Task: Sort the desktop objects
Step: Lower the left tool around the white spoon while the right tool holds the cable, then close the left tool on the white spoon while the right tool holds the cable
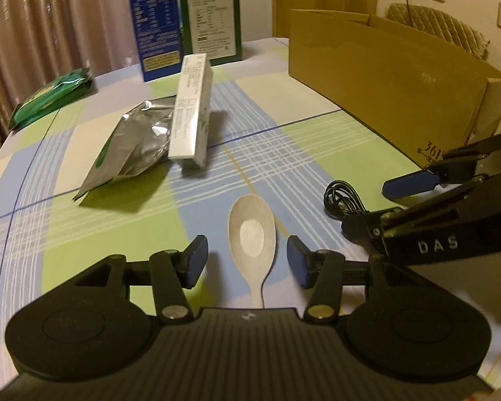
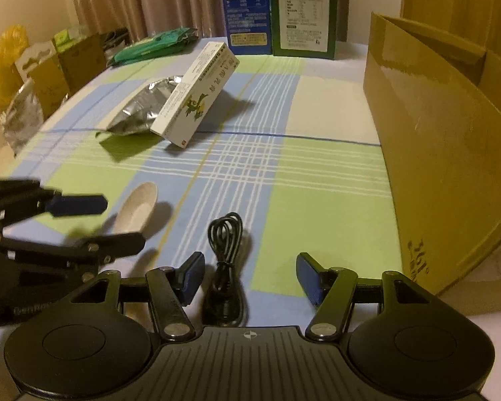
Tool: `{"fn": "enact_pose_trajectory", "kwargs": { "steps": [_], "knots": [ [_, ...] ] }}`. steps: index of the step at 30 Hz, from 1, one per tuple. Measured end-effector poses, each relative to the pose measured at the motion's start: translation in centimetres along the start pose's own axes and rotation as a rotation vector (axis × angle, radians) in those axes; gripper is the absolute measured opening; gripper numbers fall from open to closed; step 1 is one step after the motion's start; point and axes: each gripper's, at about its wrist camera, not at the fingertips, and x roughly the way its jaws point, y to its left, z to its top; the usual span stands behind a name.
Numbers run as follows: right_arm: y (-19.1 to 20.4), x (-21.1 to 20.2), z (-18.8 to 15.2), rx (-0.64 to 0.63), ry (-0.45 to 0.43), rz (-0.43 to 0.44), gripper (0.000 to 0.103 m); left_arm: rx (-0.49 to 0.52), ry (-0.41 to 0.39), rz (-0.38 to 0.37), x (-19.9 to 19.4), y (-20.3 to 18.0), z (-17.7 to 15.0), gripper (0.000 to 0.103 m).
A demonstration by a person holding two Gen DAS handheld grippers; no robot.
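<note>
Left wrist view, taking the cardboard box [image 1: 384, 77] as landmark: far left of it lies a green packet [image 1: 51, 97], then a silver foil pouch [image 1: 130, 147] with a white carton [image 1: 192, 110] leaning on it, and nearer the camera a pale spoon [image 1: 252, 234] on the checked tablecloth [image 1: 300, 153]. Left gripper [image 1: 247, 260] has its jaws apart with the spoon bowl between them, pads not touching it. Right of the spoon, just below the box's near corner, sits a coiled black cable [image 1: 342, 200]. Right wrist view: right gripper [image 2: 250, 277] is open too, the cable [image 2: 225, 260] lying between the pads closer to the left one, no contact visible. Step looks like pre-grasp on both items. Next move probably needs each gripper lowered and closed, then carried right into the box.
</note>
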Motion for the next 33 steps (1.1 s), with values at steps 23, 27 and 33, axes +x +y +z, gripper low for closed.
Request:
{"fn": "enact_pose_trajectory", "kwargs": {
  "steps": [23,27,33],
  "knots": [
    [0.2,0.2,-0.3,-0.020,-0.024,-0.005,0.059,-0.045,0.003,0.006,1.0,-0.1,-0.1,0.028],
    [0.5,0.1,-0.3,-0.022,-0.022,0.009,0.059,-0.064,0.014,0.018,0.9,0.3,0.0,0.027],
    [1.6,0.5,-0.6,-0.097,-0.033,0.004,0.048,-0.087,0.014,0.019,0.7,0.7,0.1,0.027]
  ]
}}
